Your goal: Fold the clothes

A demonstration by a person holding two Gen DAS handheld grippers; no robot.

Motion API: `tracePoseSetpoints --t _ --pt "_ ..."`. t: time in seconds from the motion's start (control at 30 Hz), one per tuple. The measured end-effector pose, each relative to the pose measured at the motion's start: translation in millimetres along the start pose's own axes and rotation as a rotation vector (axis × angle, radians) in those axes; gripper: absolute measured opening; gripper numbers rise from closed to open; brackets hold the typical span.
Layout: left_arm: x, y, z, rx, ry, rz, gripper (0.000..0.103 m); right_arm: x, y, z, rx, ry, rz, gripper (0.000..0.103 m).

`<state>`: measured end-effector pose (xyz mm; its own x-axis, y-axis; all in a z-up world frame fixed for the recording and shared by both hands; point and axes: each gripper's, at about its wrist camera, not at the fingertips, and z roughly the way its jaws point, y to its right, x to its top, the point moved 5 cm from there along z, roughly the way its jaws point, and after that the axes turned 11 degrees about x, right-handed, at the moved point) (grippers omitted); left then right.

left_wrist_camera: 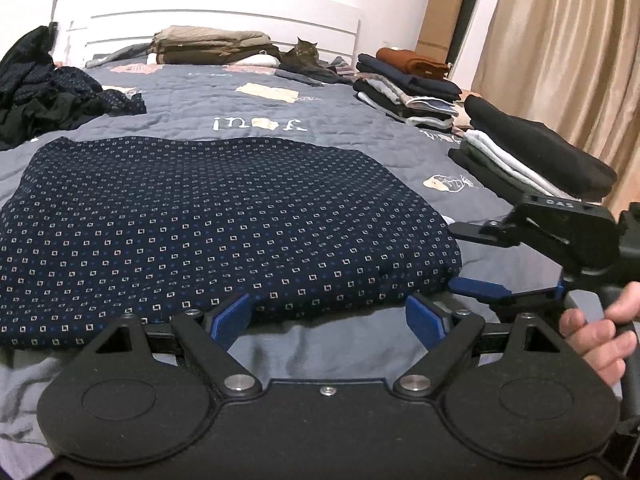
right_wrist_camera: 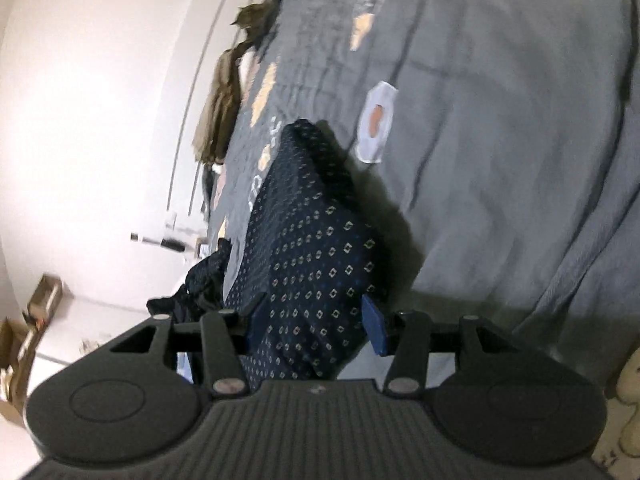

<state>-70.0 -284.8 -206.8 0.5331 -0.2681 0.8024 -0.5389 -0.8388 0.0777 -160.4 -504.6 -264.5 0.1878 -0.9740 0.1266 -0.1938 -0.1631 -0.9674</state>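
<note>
Left gripper [left_wrist_camera: 328, 320]: spread wide, holding nothing.
Right gripper [left_wrist_camera: 466, 258]: half spread, one pad above the other; I cannot tell if it pinches.
Dotted navy garment [left_wrist_camera: 208, 224]: flat on the bed [left_wrist_camera: 328, 108], just ahead of the left gripper, its corner between the right gripper's pads.
Folded stacks [left_wrist_camera: 408, 92]: far ahead, right.

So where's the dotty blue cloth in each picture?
Left wrist view: the dotty cloth lies folded across the middle, just beyond the open left fingers.
Right wrist view: it runs up the middle from between the right fingers, tilted because the camera is rolled.
Shared landmark: the grey quilt with pale patches under it.
</note>
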Motion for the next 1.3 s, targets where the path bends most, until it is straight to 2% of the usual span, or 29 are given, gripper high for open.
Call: tracePoseSetpoints --t 0.2,0.4,0.47,0.5,0.53,0.63,0.73,0.83,0.9,0.97,1.03,1.17,1.23,1.3 --pt "0 0 1 0.006 -0.005 0.000 0.083 0 19 15 -0.048 0.002 0.063 0.053" --pt "-1 0 3 0.012 -0.010 0.003 0.084 5 19 20 -0.043 0.045 0.043 0.052" --pt "-2 0 4 0.015 -0.012 0.007 0.084 8 20 22 -0.035 0.059 0.046 0.043" --pt "-2 0 4 0.016 -0.012 0.008 0.084 9 20 23 -0.025 0.068 0.048 0.025" --pt "-3 0 3 0.017 -0.011 0.008 0.084 11 18 22 -0.014 0.084 0.043 0.018" --pt "-2 -3 3 0.022 -0.010 -0.002 0.084 16 6 15 0.009 0.143 -0.001 0.011" --pt "-2 -7 2 0.026 -0.010 -0.011 0.084 24 -20 4 0.015 0.218 -0.137 0.010" --pt "-1 -8 2 0.029 -0.011 -0.010 0.084 31 -29 -3 -0.039 0.261 -0.252 0.010" --pt "-2 -8 2 0.032 -0.014 -0.002 0.084 33 -13 5 -0.095 0.220 -0.221 0.010" --pt "-3 -6 3 0.037 -0.017 0.018 0.083 34 5 10 -0.127 0.182 -0.136 0.013" --pt "-3 -4 3 0.050 -0.014 0.057 0.084 34 15 10 -0.121 0.161 -0.063 0.015" --pt "1 1 5 0.082 0.012 0.140 0.084 33 3 2 -0.111 0.180 -0.067 0.026" --pt "1 -1 6 0.083 0.010 0.128 0.084 30 -6 -6 -0.083 0.195 -0.068 0.040" --pt "2 -2 6 0.077 0.004 0.106 0.084 26 -15 -11 -0.031 0.200 -0.071 0.042"
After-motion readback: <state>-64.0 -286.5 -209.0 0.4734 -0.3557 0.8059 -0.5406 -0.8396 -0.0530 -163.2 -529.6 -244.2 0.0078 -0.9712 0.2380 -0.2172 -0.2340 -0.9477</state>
